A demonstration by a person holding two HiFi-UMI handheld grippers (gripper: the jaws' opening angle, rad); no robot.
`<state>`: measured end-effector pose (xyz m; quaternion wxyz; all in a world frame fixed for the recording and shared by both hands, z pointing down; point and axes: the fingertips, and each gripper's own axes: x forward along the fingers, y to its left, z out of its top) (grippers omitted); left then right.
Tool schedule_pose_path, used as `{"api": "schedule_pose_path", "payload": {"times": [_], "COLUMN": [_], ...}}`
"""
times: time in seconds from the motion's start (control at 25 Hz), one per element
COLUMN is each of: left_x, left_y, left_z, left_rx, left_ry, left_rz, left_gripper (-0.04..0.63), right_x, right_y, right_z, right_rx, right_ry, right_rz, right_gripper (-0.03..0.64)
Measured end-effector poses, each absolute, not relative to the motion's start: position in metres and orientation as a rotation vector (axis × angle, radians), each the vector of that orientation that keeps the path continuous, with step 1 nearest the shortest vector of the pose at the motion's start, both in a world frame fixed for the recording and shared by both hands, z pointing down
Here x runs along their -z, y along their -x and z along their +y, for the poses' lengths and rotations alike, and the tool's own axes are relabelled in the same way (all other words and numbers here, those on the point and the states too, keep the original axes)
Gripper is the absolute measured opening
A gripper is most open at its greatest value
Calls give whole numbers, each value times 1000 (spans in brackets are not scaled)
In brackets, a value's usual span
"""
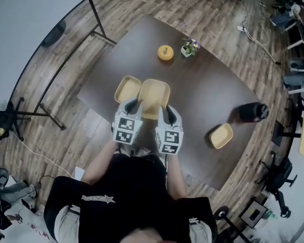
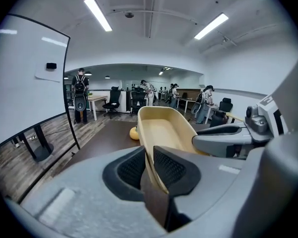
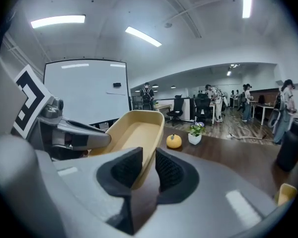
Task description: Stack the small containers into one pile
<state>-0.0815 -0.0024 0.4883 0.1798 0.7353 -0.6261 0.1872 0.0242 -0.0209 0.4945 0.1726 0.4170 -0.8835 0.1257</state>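
Person (image 1: 126, 196): black shirt, at the bottom of the head view, both forearms stretched forward over the table's near edge.
Left gripper (image 1: 133, 104): fingers clenched on the left rim of the held container, the wall pinched between the two black pads.
Right gripper (image 1: 167, 111): fingers clamped on the same container's right rim, one pad inside the wall and one outside.
Held container (image 1: 154, 95): pale yellow shallow tray, open side up, carried between the two grippers over the near part of the table.
Second container (image 1: 126, 88): same yellow kind, just left of the held one.
Third container (image 1: 221, 135): lying alone near the table's right edge, well apart from the other two.
Black jug (image 1: 253, 112): beyond the third container, at the right corner.
Orange pumpkin (image 1: 165, 52): near the far edge.
Potted plant (image 1: 189, 48): just beside the pumpkin.
Table (image 1: 207, 85): dark brown, on a wood floor.
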Motion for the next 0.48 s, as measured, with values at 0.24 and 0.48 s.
{"api": "schedule_pose_path", "payload": {"times": [0.24,0.48], "left_x": [-488,-508], "left_y": [144,189], "left_z": [3,-4], "left_rx": [-531,-582], "left_ry": [-2057,-2057], "left_rz": [-1778,-1699], "left_gripper": [57,54], "right_x": [-493,-513], "right_y": [38,82], "right_z": [-14,-15], "right_rx": [-381,-474], "right_ry": [-1170,-1200], "right_rz": [-2507,-2446], "right_gripper": [86,86]}}
